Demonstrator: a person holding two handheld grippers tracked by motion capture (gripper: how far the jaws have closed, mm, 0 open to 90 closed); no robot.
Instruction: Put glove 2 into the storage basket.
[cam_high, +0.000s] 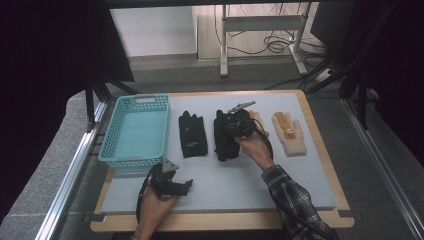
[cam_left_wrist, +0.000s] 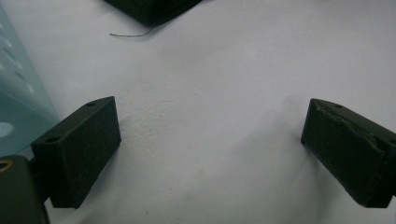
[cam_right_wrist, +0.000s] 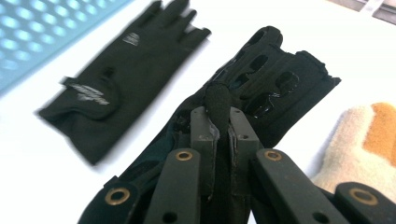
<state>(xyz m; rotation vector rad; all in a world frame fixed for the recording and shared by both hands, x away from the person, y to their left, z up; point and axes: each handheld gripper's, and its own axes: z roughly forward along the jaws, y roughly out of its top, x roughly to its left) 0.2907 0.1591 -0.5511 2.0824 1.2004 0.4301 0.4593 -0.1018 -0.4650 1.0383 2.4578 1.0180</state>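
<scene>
Now right gripper (cam_right_wrist: 219, 128) pinched on black glove (cam_right_wrist: 275, 79) mid-mat, between second black glove (cam_right_wrist: 116, 79) and tan glove (cam_right_wrist: 369, 140), left gripper (cam_left_wrist: 210, 154) jaws wide apart over bare mat (cam_left_wrist: 224, 70) near basket (cam_high: 135, 127)

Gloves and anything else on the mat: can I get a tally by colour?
Black gloves: 2, one lying flat, one pinched in the right tongs.
Cream gloves: 2, one in the open, one mostly behind the right tongs.
Teal basket: 1.
Total: 5.
</scene>
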